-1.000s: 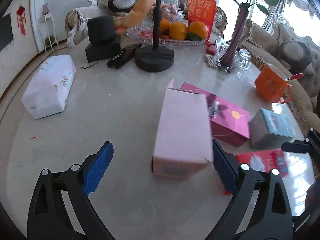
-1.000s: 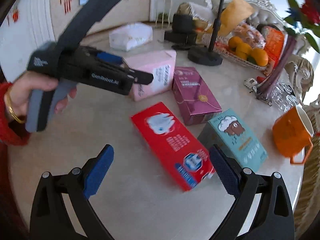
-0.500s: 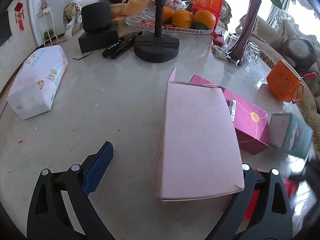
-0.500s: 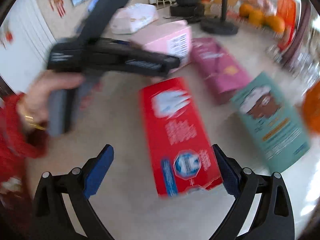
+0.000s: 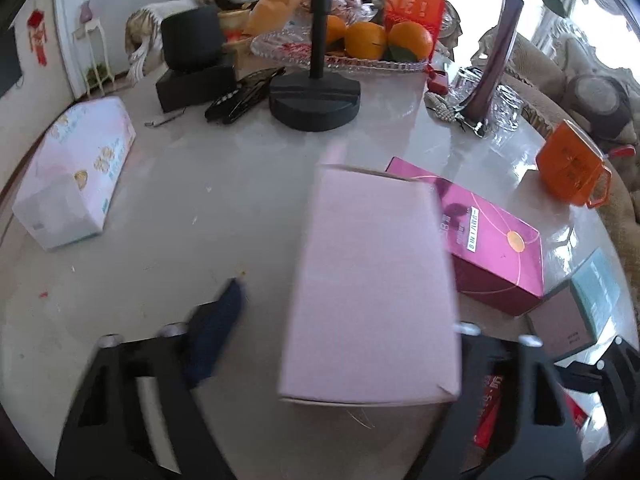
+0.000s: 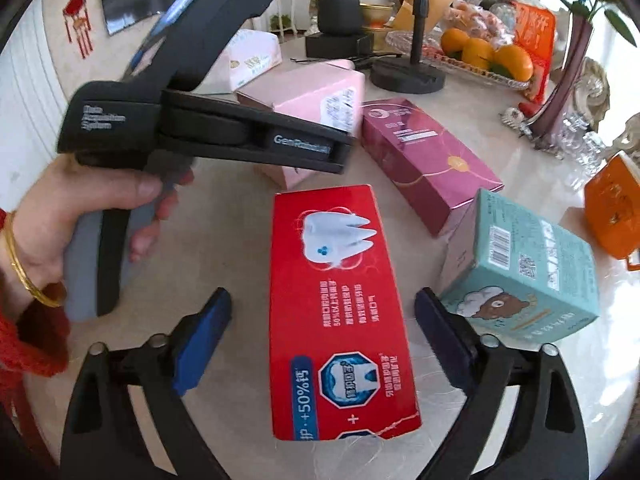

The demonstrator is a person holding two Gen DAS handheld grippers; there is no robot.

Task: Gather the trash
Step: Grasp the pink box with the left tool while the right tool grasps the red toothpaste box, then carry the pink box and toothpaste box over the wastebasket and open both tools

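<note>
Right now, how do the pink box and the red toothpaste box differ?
The pink box shows a plain, unprinted top; the red toothpaste box carries tooth graphics and text. The pink box sits between the left tongs, the red toothpaste box between the right tongs. Both are cardboard cartons on the table.

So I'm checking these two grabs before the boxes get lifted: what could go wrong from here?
1. The left gripper has just been closing around the pink box; its left pad still stands clear, so the hollow-looking carton could slide or crush.
2. The right gripper has been closing around the red box, whose near end looks torn; it could buckle.
3. The teal box sits right beside the right jaw and may get knocked.
</note>
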